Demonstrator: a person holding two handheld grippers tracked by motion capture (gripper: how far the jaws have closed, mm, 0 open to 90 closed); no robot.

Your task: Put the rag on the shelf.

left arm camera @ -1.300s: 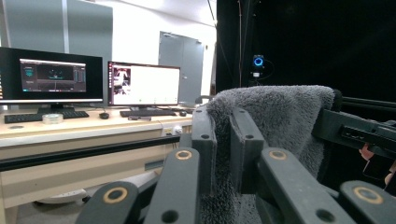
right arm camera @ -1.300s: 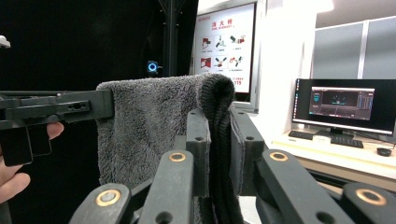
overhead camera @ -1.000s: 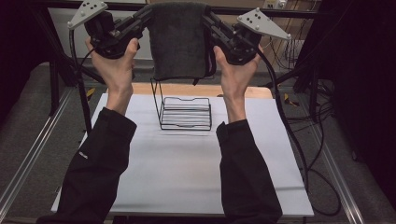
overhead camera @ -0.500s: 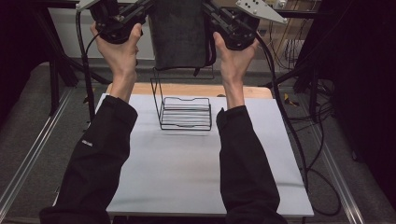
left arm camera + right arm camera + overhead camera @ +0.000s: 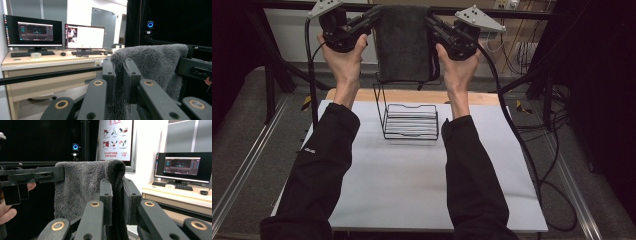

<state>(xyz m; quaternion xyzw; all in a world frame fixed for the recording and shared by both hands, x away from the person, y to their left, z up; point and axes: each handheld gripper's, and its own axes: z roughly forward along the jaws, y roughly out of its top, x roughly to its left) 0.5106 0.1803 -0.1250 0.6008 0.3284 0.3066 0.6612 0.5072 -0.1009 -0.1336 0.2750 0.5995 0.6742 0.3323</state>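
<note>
A dark grey folded towel point(image 5: 404, 45) hangs in the air between my two grippers, high above the table's far half. My left gripper point(image 5: 373, 14) is shut on the towel's upper left corner, and my right gripper point(image 5: 430, 21) is shut on its upper right corner. In the left gripper view the jaws pinch the towel point(image 5: 150, 62) edge between the pads of my left gripper point(image 5: 119, 75). In the right gripper view my right gripper point(image 5: 117, 197) clamps the folded towel point(image 5: 80, 187) edge, with the other gripper point(image 5: 32, 177) holding the far corner. A black wire rack point(image 5: 409, 120) stands on the white table below the towel.
The white table top point(image 5: 412, 185) carries a wooden board strip point(image 5: 482, 97) at its far edge. Metal frame rails point(image 5: 242, 170) run along both sides, and cables point(image 5: 532, 150) trail off to the right. Desks with monitors point(image 5: 35, 31) stand beyond the table.
Both hands and the towel rose toward the top of the high view, then came back down a little, now hanging just above the wire rack's tall back.
</note>
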